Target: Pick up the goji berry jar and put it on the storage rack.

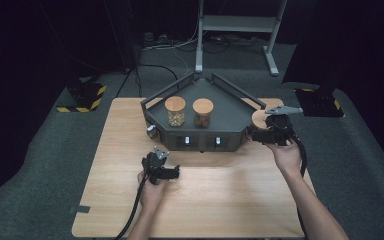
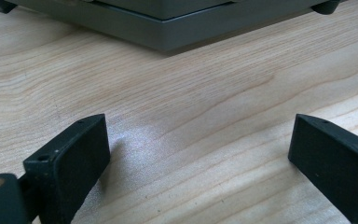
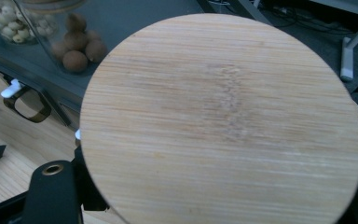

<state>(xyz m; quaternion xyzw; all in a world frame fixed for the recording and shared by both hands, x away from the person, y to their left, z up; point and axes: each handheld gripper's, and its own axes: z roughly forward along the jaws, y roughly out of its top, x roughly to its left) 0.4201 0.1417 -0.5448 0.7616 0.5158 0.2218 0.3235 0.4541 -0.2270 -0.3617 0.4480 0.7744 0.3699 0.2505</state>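
**Bamboo lid gripped at the tray's right corner, could slip**

Nearest us, our left gripper (image 1: pixel 172 172) idles low over the wooden table (image 1: pixel 230 210), jaws spread wide on nothing. Further out, our right gripper (image 1: pixel 260 134) pinches a round bamboo lid (image 3: pixel 221 121) beside the grey tray (image 1: pixel 230 107). That grip looks like an edge hold, so a quick tilt could drop it, or we clip the two lidded jars (image 1: pixel 189 112) behind.

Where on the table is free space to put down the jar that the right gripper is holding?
Bare wood lies between the left gripper and the table's near edge, and left of the grey tray. The right gripper with its jar crowds the tray's right side.
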